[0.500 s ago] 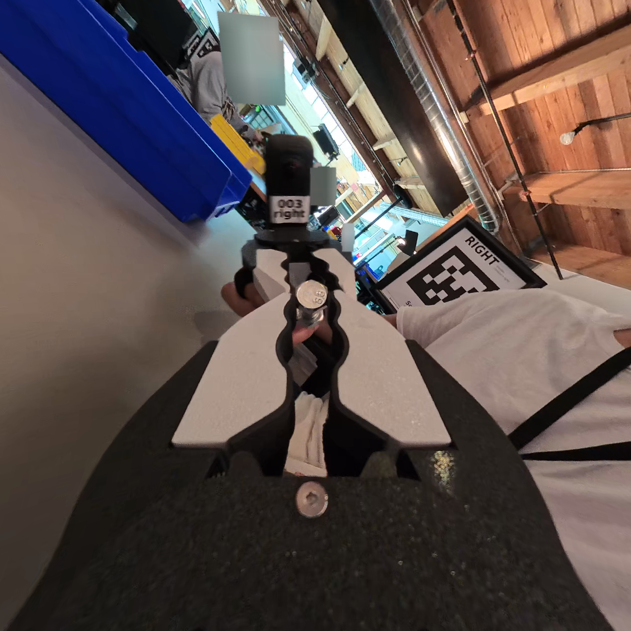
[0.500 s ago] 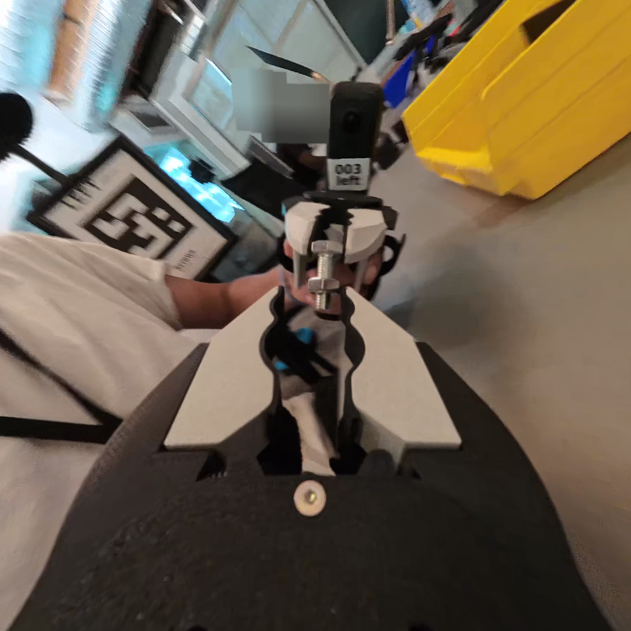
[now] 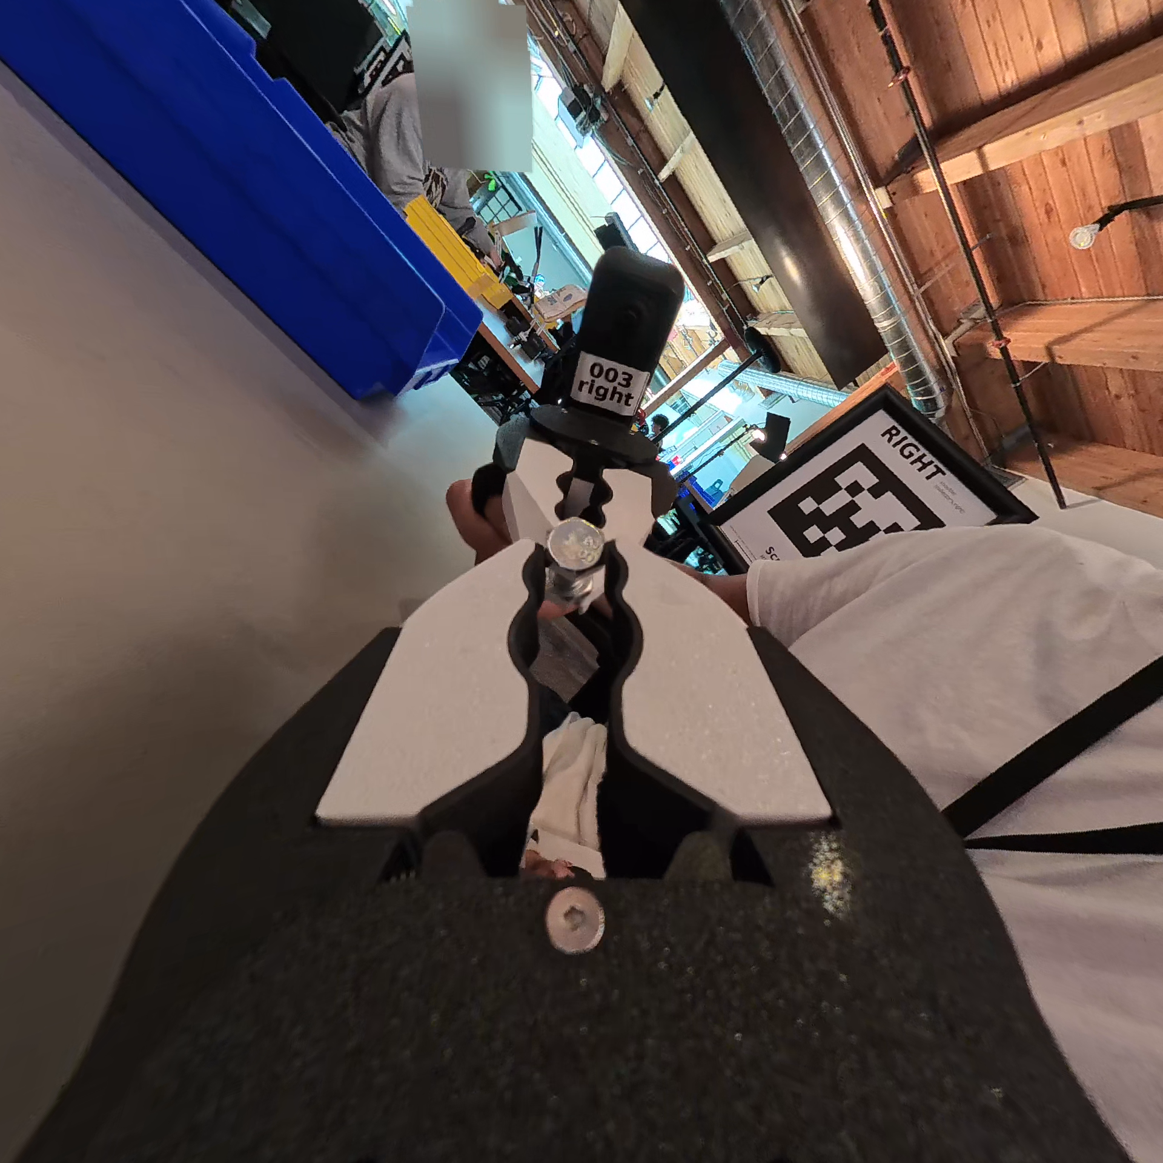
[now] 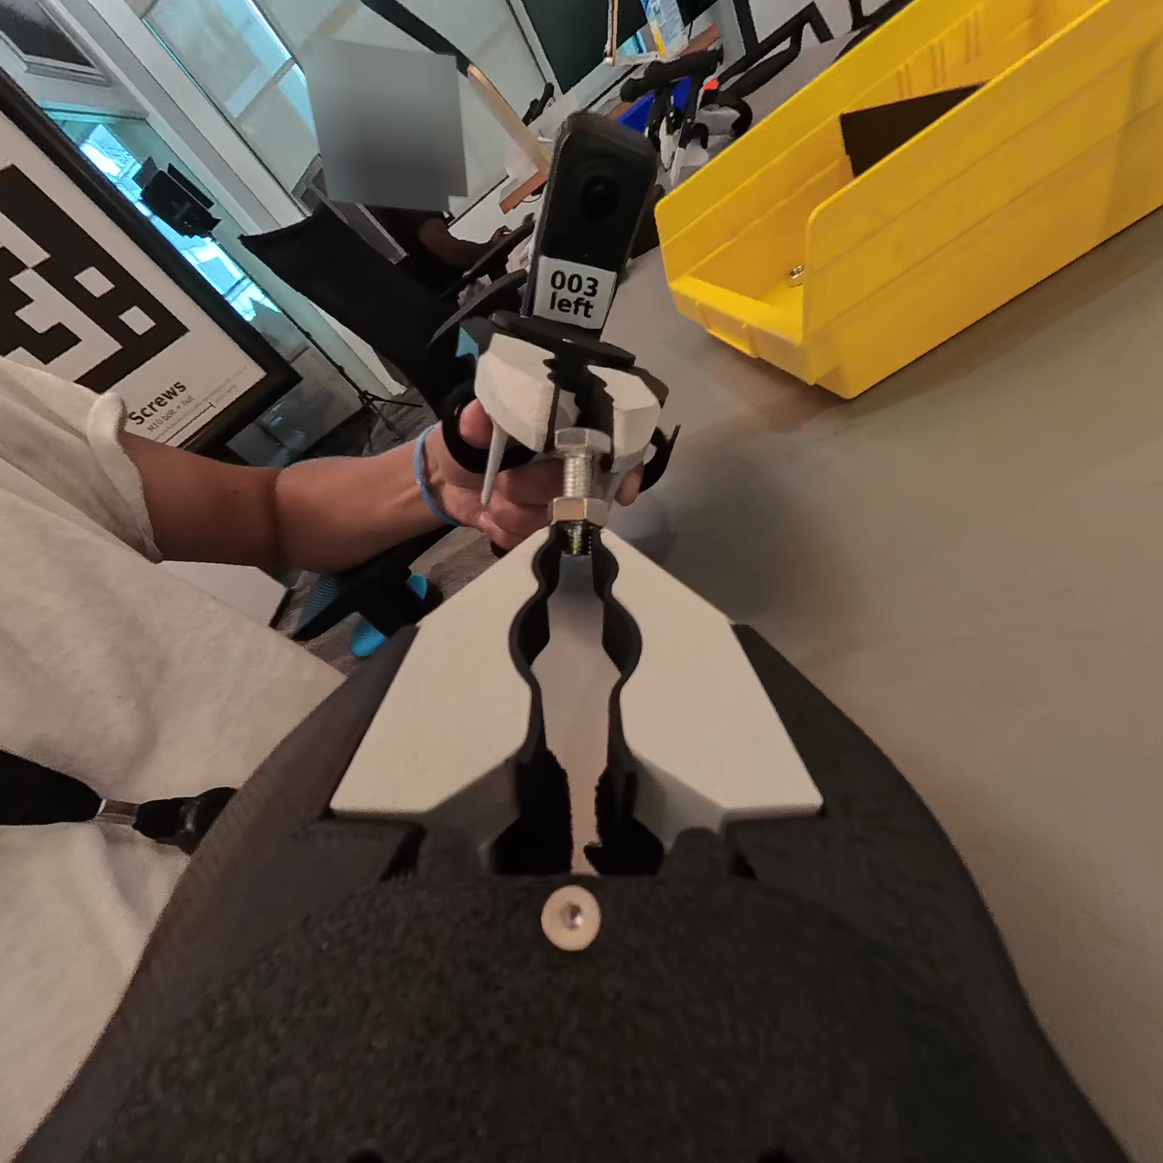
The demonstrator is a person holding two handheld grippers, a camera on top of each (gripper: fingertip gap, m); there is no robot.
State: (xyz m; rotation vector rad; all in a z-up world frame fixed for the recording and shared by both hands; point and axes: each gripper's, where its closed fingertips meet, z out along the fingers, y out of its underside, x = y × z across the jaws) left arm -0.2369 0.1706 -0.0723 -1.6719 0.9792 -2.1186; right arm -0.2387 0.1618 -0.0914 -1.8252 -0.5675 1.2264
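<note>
I'm looking into a workshop or lab in a converted industrial loft. Overhead I see a timber plank ceiling (image 3: pixel 1007 157) with a spiral metal duct (image 3: pixel 837 207) and a bare bulb (image 3: pixel 1081 236). Plastic parts bins, one blue (image 3: pixel 252 207) and one yellow (image 4: pixel 931 207), sit on the grey surface (image 4: pixel 944 566), with framed black-and-white marker boards (image 3: pixel 862 503) and another person at a desk (image 4: pixel 434 245) beyond.

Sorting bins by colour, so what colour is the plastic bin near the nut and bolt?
Yellow plastic bin, clearest in the right wrist view.
</note>
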